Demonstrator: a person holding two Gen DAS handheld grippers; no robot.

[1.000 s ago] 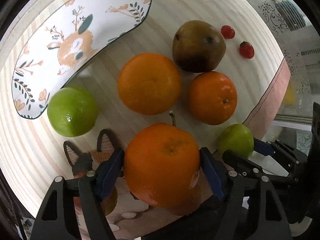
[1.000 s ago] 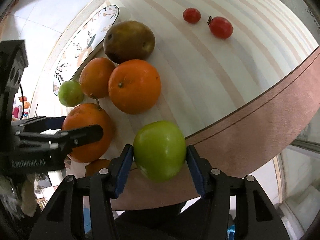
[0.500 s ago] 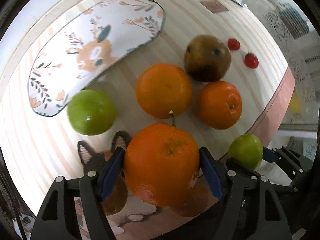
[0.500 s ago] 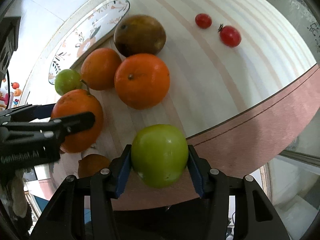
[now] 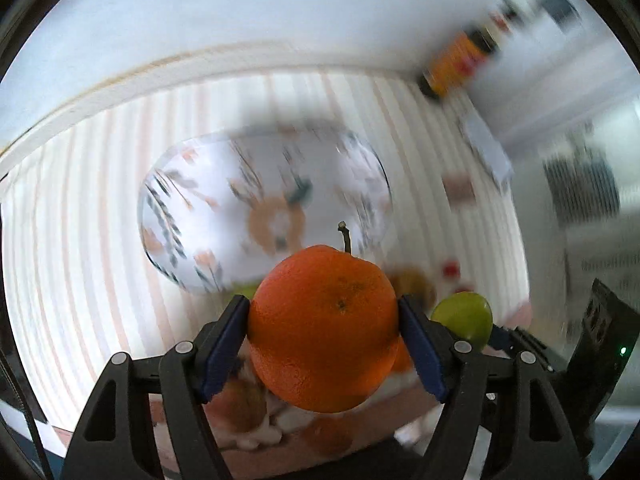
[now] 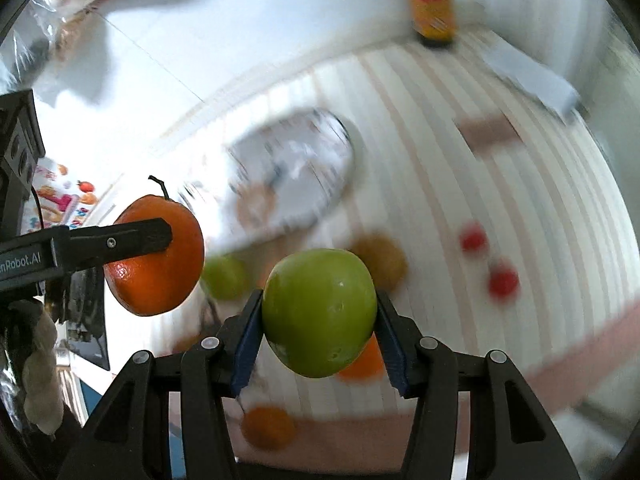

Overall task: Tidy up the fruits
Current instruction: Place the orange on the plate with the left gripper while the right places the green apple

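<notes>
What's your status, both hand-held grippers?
Left hand-held gripper shut on orange. Right hand-held gripper shut on green apple. Both lifted; plate ahead, nothing blocking.

The orange (image 5: 324,328) has a dimpled, slightly glossy peel with a dry woody stem at 12 o'clock. The green apple (image 6: 320,312) is smooth and shiny. Both grippers look like matt black plastic with blue pads (image 5: 224,346). The striped cloth (image 6: 500,208) on the tabletop looks matt; the patterned plate (image 5: 192,216) seems glazed, though blurred.
</notes>
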